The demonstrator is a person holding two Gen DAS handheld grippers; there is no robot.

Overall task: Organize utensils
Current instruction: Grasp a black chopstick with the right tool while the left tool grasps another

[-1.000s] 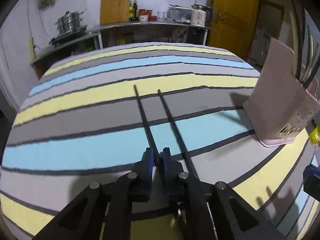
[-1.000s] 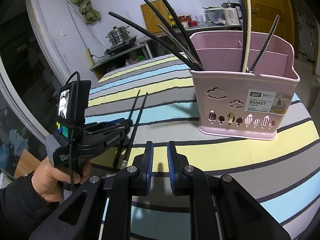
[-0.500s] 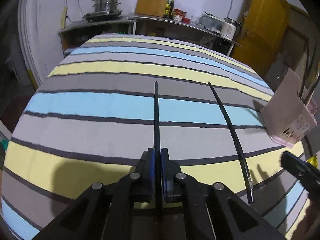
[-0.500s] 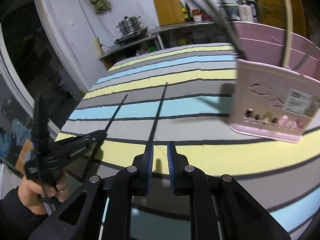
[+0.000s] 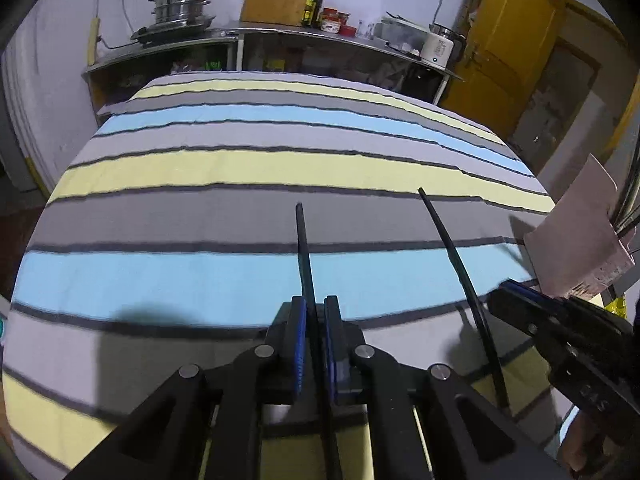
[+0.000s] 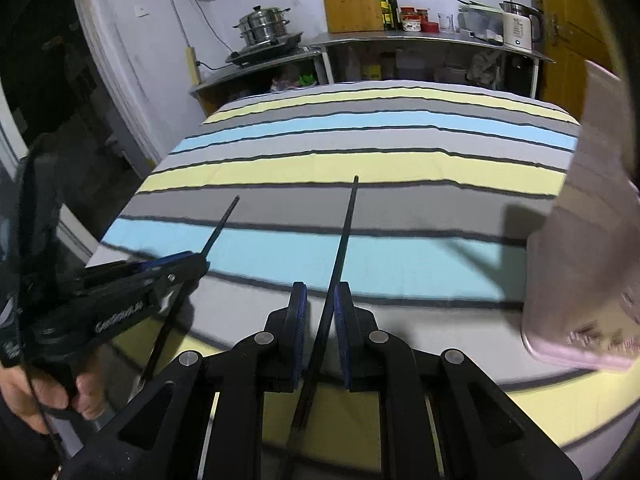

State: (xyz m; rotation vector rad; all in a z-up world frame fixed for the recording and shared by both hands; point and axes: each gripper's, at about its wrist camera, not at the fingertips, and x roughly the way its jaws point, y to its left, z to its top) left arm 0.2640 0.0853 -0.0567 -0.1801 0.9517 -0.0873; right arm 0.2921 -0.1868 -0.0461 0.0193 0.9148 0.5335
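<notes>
Two black chopsticks are on the striped table. My left gripper (image 5: pixel 315 310) is shut on one chopstick (image 5: pixel 304 248), which points away from me; the same gripper (image 6: pixel 202 258) and chopstick (image 6: pixel 222 220) show at the left in the right wrist view. The second chopstick (image 6: pixel 342 236) lies on the cloth and runs between the fingers of my right gripper (image 6: pixel 321 298), which stands narrowly open around it without clamping. In the left wrist view that chopstick (image 5: pixel 460 268) lies right of centre with the right gripper (image 5: pixel 500 300) beside it. The pink utensil basket (image 6: pixel 592 248) stands at the right, blurred.
The striped tablecloth (image 5: pixel 240 168) covers the whole table. Behind the table a steel counter (image 6: pixel 400 38) carries a steamer pot (image 6: pixel 264 26), a cutting board, bottles and a kettle. A yellow door (image 5: pixel 512 40) is at the back right.
The left gripper closed on one chopstick and separated it from the other. The right gripper swung left from the basket and lowered around the second chopstick.
</notes>
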